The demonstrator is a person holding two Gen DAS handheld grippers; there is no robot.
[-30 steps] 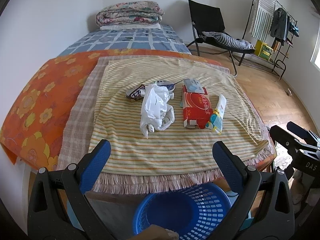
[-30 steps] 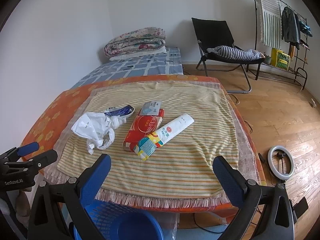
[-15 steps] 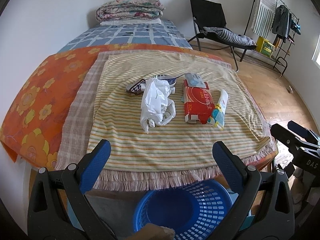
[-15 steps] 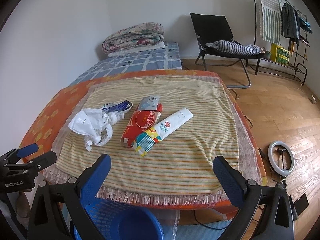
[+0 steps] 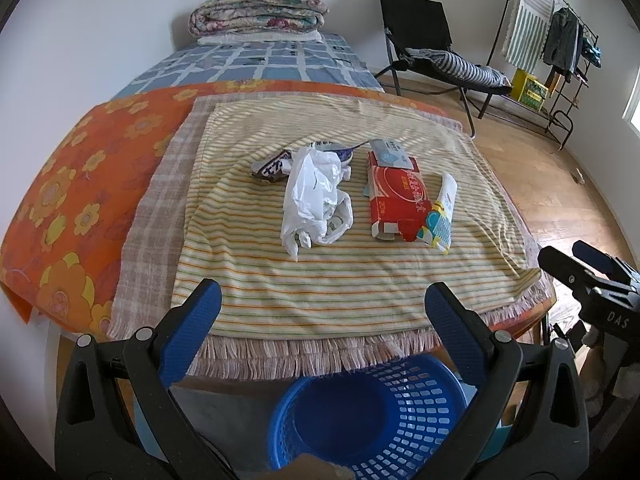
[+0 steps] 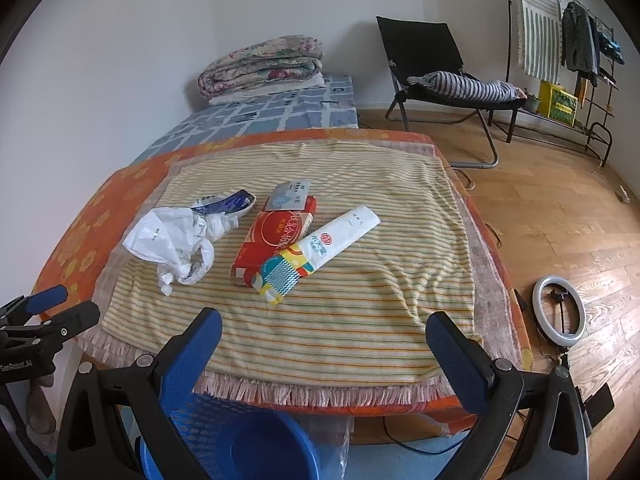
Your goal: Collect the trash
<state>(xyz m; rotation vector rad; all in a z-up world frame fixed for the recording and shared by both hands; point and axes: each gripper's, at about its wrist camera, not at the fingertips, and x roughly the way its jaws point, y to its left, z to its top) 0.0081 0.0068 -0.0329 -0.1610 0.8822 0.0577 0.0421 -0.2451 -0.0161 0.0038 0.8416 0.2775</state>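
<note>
Left of the red carton (image 5: 394, 196) on the striped cloth (image 5: 340, 280) lies a crumpled white plastic bag (image 5: 314, 200) (light, soft, slippery); pinch its bunched knot. Left gripper (image 5: 322, 306) and right gripper (image 6: 324, 334) gape, holding nothing.

The right claw (image 6: 323, 338) hangs wide apart over the tabletop (image 6: 360, 320) edge; a red box (image 6: 272, 236) lies at 11 o'clock.

Home bedroom, folded quilt (image 5: 258, 10) on bed (image 5: 256, 64), clothes rack (image 6: 576, 40), folding chair (image 6: 432, 68)
</note>
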